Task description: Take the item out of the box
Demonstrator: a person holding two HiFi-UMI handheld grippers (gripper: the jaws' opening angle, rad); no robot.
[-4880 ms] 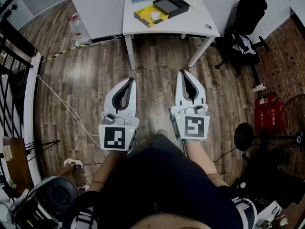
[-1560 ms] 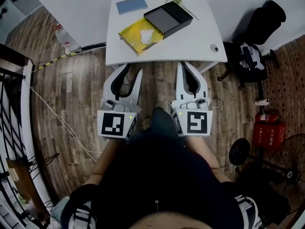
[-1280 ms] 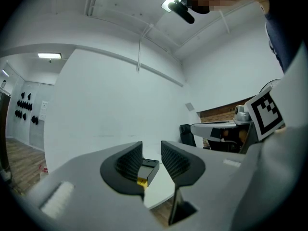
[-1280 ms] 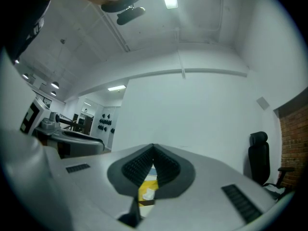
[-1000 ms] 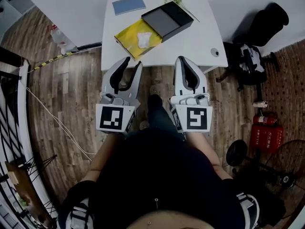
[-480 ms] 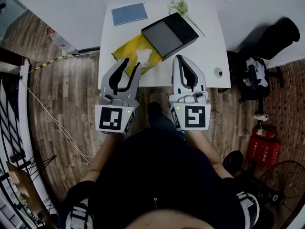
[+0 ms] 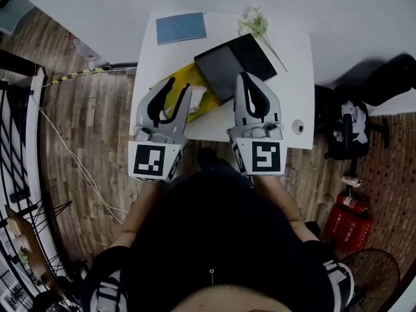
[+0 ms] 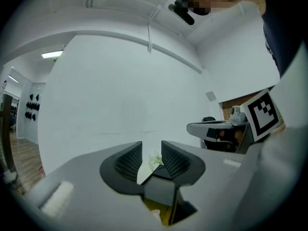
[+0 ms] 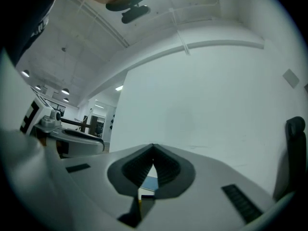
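- You've stepped in: both grippers now reach over the table (image 7: 296,77) edge.
- Left gripper (image 7: 174,88) jaws apart, right gripper (image 7: 245,78) jaws together, both empty.
- White item (image 7: 197,97) lies in the yellow box (image 7: 184,75), just beside the left gripper.
- Approach step; next, lower the left gripper onto the item.

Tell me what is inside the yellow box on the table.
A white item lies in the yellow box. The left hand-held gripper, jaws apart, covers part of the inside, and the black lid covers the box's right end, so anything else there is hidden.
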